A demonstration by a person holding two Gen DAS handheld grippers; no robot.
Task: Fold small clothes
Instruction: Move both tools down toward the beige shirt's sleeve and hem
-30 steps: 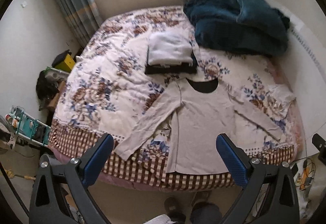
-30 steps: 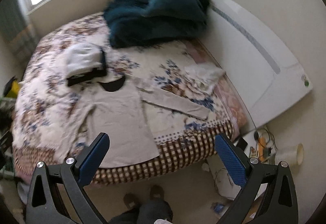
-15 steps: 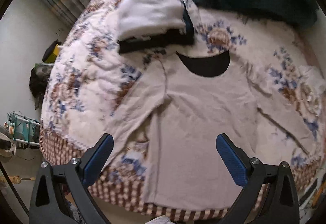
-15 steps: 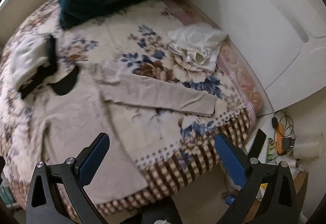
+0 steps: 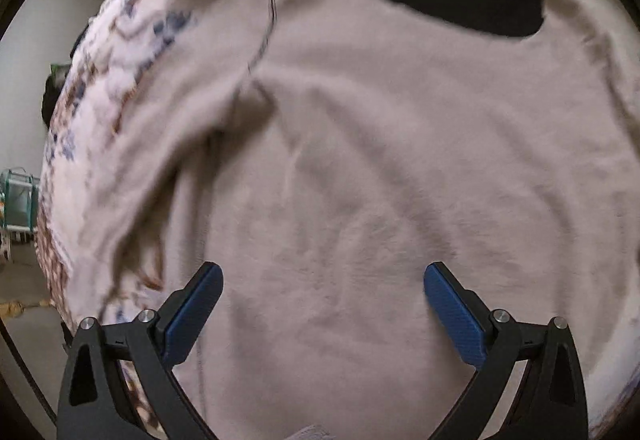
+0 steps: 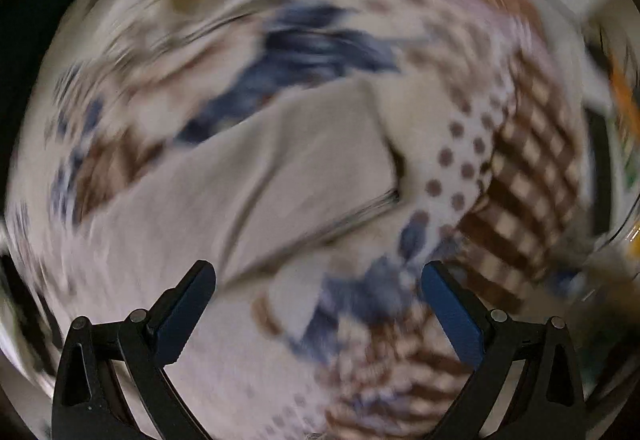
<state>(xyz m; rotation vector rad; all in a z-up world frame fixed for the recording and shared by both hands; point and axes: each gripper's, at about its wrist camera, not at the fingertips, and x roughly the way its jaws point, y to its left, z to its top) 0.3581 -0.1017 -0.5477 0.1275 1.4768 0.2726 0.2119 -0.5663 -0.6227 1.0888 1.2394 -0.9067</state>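
Beige long-sleeved top (image 5: 380, 168) lies flat on the floral bedspread (image 5: 120, 80), black neckline (image 5: 460, 4) far ahead of the left hand-held gripper (image 5: 323, 304), whose blue fingers (image 5: 192, 314) spread wide, holding nothing. Right hand-held gripper (image 6: 318, 306), blurred view, spread wide too, empty; the sleeve (image 6: 288, 176) lies just ahead, cuff toward the checked edge (image 6: 528, 168)

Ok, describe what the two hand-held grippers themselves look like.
The left hand-held gripper and the right hand-held gripper look alike: two black angular arms with triangular cut-outs and silver screw heads, each arm ending in a flat blue textured pad. No cables, markings or sleeves show.
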